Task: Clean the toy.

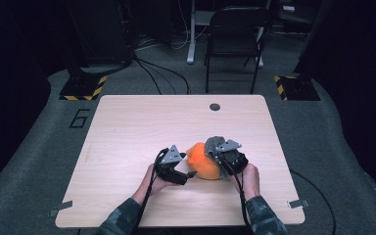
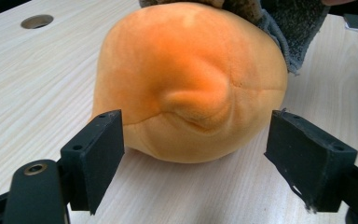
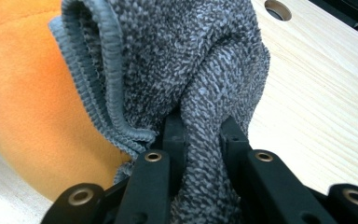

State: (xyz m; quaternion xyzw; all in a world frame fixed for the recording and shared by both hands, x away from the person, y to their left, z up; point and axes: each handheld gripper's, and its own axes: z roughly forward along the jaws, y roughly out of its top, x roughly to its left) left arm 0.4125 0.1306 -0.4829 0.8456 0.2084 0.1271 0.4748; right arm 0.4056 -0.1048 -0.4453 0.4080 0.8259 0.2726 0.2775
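My left gripper [image 1: 190, 174] stands with its jaws spread wide, one on each side of the orange plush toy [image 1: 204, 161] without pressing on it; in the left gripper view both black pads [image 2: 98, 154] stand clear of the soft orange surface. The toy rests on the wooden table [image 1: 127, 127], near the middle of its near half, between my two hands. My right gripper [image 3: 200, 135] is pinched tight on a fold of the grey cloth [image 3: 182, 60], the bunched fabric squeezed between its two jaws. The cloth lies draped against the toy's top and right side, touching it, with its ribbed hem hanging over the orange plush
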